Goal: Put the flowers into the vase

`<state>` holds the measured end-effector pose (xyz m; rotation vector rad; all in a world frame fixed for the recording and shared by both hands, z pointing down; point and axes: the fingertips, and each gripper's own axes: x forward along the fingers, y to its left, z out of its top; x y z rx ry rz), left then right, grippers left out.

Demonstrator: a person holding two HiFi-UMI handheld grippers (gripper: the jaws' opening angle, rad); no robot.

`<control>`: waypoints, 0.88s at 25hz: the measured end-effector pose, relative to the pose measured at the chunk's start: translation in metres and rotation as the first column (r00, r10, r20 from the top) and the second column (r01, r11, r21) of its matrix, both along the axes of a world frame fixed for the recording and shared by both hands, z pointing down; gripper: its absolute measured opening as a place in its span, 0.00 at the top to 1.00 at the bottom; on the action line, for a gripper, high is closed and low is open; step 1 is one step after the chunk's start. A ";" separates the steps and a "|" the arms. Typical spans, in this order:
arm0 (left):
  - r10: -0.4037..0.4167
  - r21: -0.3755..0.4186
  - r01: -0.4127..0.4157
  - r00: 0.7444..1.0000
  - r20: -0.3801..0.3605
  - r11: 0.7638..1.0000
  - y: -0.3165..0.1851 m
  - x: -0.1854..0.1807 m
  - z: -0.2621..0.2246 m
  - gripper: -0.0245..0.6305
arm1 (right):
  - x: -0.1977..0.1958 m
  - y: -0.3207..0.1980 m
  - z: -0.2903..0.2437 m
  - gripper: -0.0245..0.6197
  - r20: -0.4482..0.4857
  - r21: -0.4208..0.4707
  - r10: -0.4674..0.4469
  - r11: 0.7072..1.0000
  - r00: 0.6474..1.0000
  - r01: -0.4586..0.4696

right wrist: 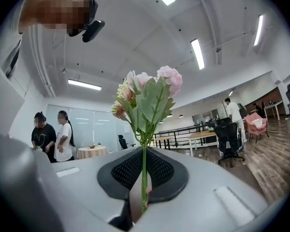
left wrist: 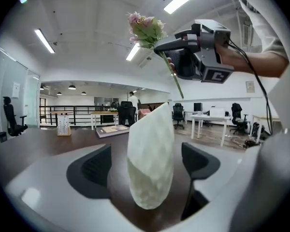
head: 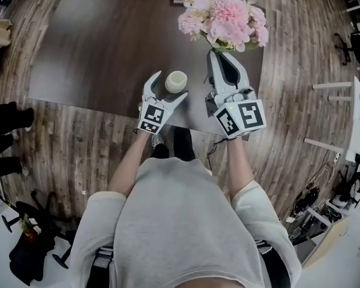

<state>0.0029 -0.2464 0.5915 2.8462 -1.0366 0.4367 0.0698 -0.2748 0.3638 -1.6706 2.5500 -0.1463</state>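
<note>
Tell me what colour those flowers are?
Pale pink flowers; the head view shows them best.

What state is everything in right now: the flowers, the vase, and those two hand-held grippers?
Vase: upright on the table, nothing sticking out of it.
Flowers: held in the air by the stem, not yet in the vase.
Left hand-held gripper: open, one jaw on each side of the vase, not pressing on it.
Right hand-held gripper: shut on the flower stem.
</note>
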 end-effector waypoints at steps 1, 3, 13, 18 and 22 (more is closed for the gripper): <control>0.003 0.007 -0.003 1.000 -0.002 1.000 -0.001 0.002 -0.001 0.28 | 0.000 0.000 -0.003 0.94 0.009 0.012 -0.001 1.000 1.000 0.001; 0.013 0.018 -0.013 1.000 -0.002 1.000 -0.001 0.006 -0.001 0.28 | -0.002 0.000 -0.010 0.94 0.030 0.036 -0.006 0.999 1.000 0.005; 0.006 0.030 -0.005 1.000 -0.024 1.000 0.002 0.004 0.016 0.44 | -0.038 -0.001 0.002 0.94 0.064 0.072 -0.077 0.995 0.995 0.073; -0.002 0.048 0.004 0.999 -0.044 0.999 0.010 0.002 0.026 0.45 | -0.051 0.005 0.018 0.94 0.091 0.085 -0.106 0.991 0.990 0.099; -0.001 0.054 0.004 0.999 -0.044 0.999 0.013 0.009 0.032 0.45 | -0.051 0.003 0.024 0.94 0.097 0.097 -0.123 0.989 0.988 0.114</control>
